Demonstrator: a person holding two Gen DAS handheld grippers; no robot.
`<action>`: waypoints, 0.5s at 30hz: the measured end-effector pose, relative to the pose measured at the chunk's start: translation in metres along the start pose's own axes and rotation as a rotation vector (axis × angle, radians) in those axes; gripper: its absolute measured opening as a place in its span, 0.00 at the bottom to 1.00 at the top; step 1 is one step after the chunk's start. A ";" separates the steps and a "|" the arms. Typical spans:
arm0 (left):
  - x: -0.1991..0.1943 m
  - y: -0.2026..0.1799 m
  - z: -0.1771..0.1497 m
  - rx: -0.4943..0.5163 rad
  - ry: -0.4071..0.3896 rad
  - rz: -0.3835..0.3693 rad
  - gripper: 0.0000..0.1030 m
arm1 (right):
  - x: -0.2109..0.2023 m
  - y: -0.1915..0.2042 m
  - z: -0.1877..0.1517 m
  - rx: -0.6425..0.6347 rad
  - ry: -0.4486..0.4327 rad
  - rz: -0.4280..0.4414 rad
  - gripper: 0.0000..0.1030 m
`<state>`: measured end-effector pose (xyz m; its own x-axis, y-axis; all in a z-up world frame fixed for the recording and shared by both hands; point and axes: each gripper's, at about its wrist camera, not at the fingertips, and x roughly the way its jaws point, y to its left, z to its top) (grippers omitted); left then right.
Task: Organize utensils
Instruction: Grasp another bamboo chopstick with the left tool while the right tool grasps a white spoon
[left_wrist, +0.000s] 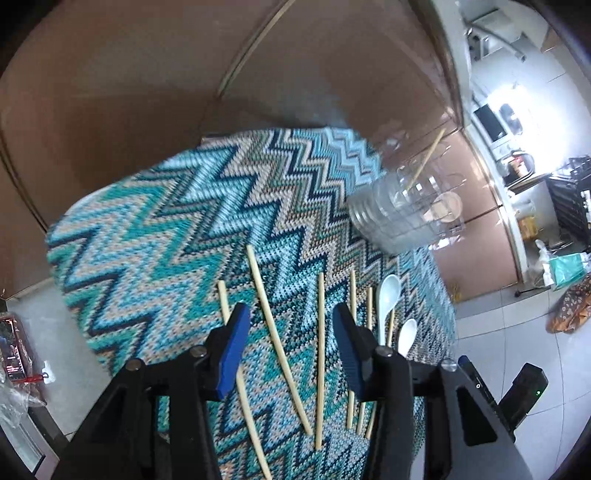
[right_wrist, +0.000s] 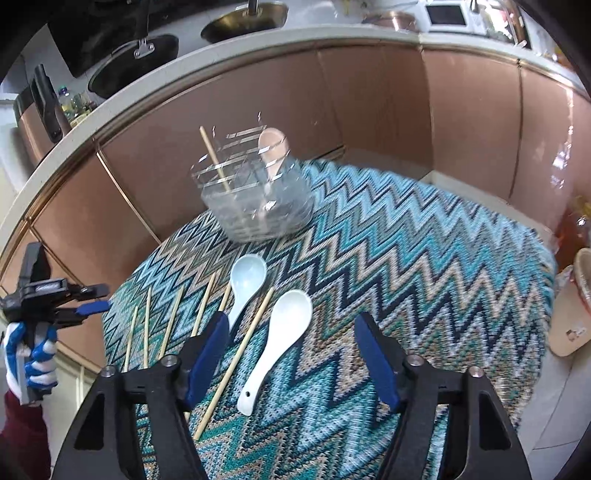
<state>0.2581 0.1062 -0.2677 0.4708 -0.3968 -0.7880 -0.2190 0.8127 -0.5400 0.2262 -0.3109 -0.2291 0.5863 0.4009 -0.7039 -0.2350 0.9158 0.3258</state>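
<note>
Several wooden chopsticks (left_wrist: 320, 350) lie on the zigzag tablecloth (left_wrist: 166, 229), with two white spoons (left_wrist: 388, 295) to their right. My left gripper (left_wrist: 290, 332) is open and empty above the chopsticks. A clear plastic utensil holder (left_wrist: 402, 206) at the far right holds one chopstick and a spoon. In the right wrist view my right gripper (right_wrist: 290, 347) is open and empty over a white spoon (right_wrist: 275, 343) and a chopstick (right_wrist: 236, 362). A second spoon (right_wrist: 245, 284), the chopsticks (right_wrist: 170, 321), the holder (right_wrist: 255, 192) and the left gripper (right_wrist: 94, 299) at far left show there too.
Brown cabinet doors (right_wrist: 369, 96) stand close behind the round table. A counter with pans (right_wrist: 133, 62) runs above them. A beige item (right_wrist: 570, 317) sits off the table's right edge. Tiled floor (left_wrist: 509, 350) lies to the right.
</note>
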 end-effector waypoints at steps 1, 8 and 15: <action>0.006 -0.001 0.002 -0.004 0.016 0.007 0.40 | 0.004 -0.001 0.000 0.004 0.014 0.014 0.60; 0.047 0.002 0.013 -0.030 0.101 0.083 0.27 | 0.035 -0.012 0.003 0.008 0.102 0.060 0.56; 0.071 0.009 0.023 -0.044 0.151 0.138 0.20 | 0.053 -0.022 0.005 -0.002 0.149 0.092 0.44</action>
<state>0.3094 0.0952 -0.3211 0.3012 -0.3452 -0.8889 -0.3111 0.8456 -0.4338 0.2667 -0.3099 -0.2703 0.4412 0.4823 -0.7568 -0.2839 0.8750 0.3921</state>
